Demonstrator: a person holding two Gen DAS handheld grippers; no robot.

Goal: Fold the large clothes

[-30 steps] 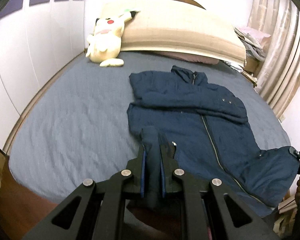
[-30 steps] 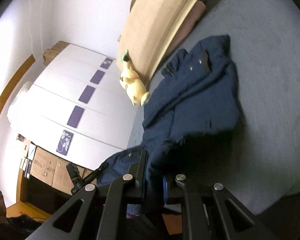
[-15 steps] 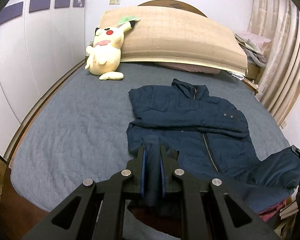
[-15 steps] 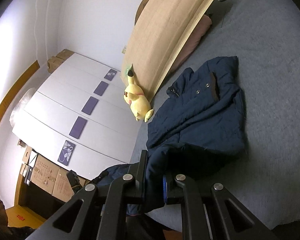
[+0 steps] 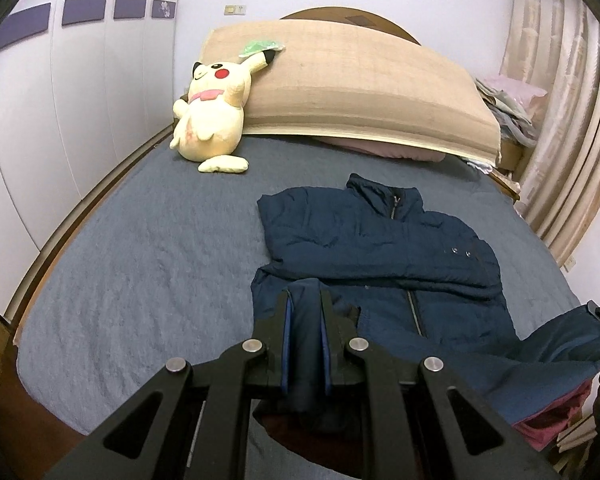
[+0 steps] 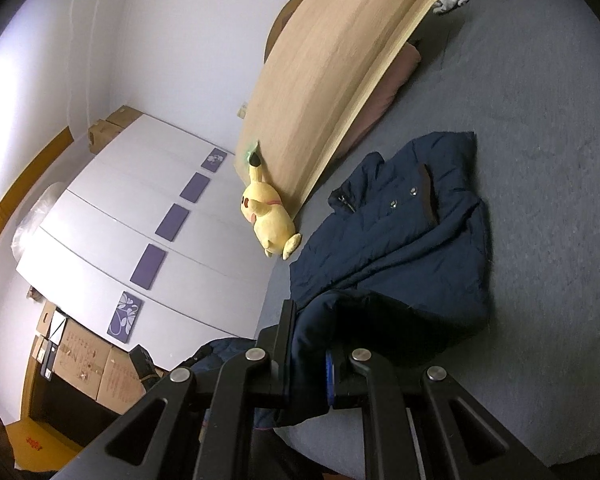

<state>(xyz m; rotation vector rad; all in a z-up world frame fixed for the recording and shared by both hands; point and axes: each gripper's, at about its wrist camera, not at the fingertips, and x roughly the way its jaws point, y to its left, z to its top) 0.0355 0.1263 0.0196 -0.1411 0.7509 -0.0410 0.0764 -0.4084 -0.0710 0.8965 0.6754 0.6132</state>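
A dark navy quilted jacket (image 5: 384,252) lies zip side up on the grey-blue bed (image 5: 152,264), collar toward the headboard, one sleeve folded across the chest. My left gripper (image 5: 305,296) is shut on the jacket's bottom hem at its left corner and holds that fabric lifted off the bed. In the right wrist view the jacket (image 6: 396,240) spreads ahead, and my right gripper (image 6: 310,316) is shut on the other hem corner, raised over the bed's foot edge. That raised corner (image 5: 560,336) shows at the right of the left wrist view.
A yellow plush toy (image 5: 212,116) leans on a tan mat (image 5: 360,92) propped against the headboard. White wardrobe doors (image 6: 140,248) line the left side, with cardboard boxes (image 6: 88,360) on the floor. Curtains (image 5: 560,120) hang at the right. The grey bedding (image 6: 540,160) lies bare beside the jacket.
Both grippers have risen and drawn back with the hem still clamped. The jacket's lower part has lifted off the bed and the camera views now take in more of the headboard and wall.
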